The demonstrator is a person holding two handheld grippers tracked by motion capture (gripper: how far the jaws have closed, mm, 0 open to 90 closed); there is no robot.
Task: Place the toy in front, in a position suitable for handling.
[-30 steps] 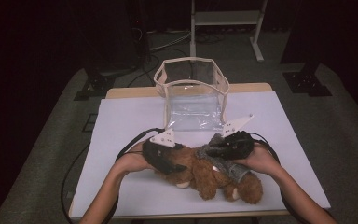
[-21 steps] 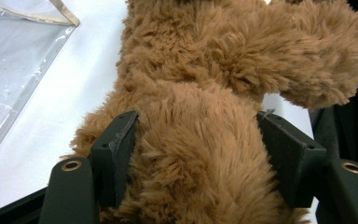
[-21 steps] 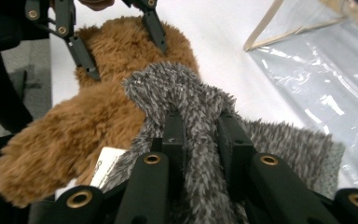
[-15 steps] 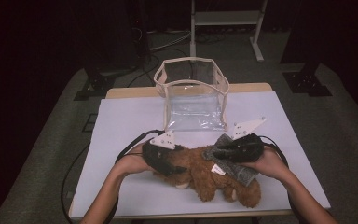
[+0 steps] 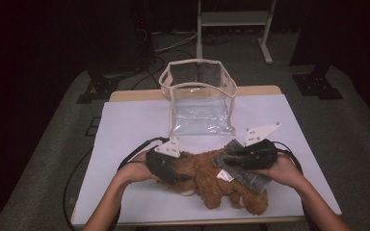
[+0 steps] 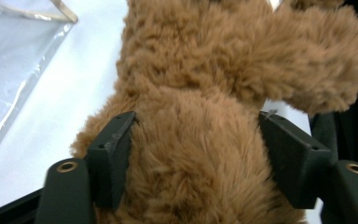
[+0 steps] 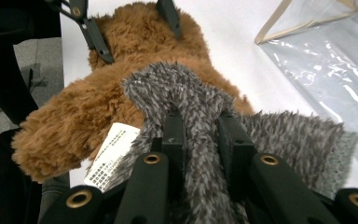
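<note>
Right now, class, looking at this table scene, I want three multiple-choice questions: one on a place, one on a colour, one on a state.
1. Where does the clear bag stand? A behind the toy B on the floor C in a hand
2. What colour is the plush toy? A brown B green C white
3. What does the right tool grip? A nothing B grey cloth C the label

Answers: A, it stands on the table beyond the toy; A, its fur is brown; B, the jaws pinch grey fuzzy cloth.
</note>
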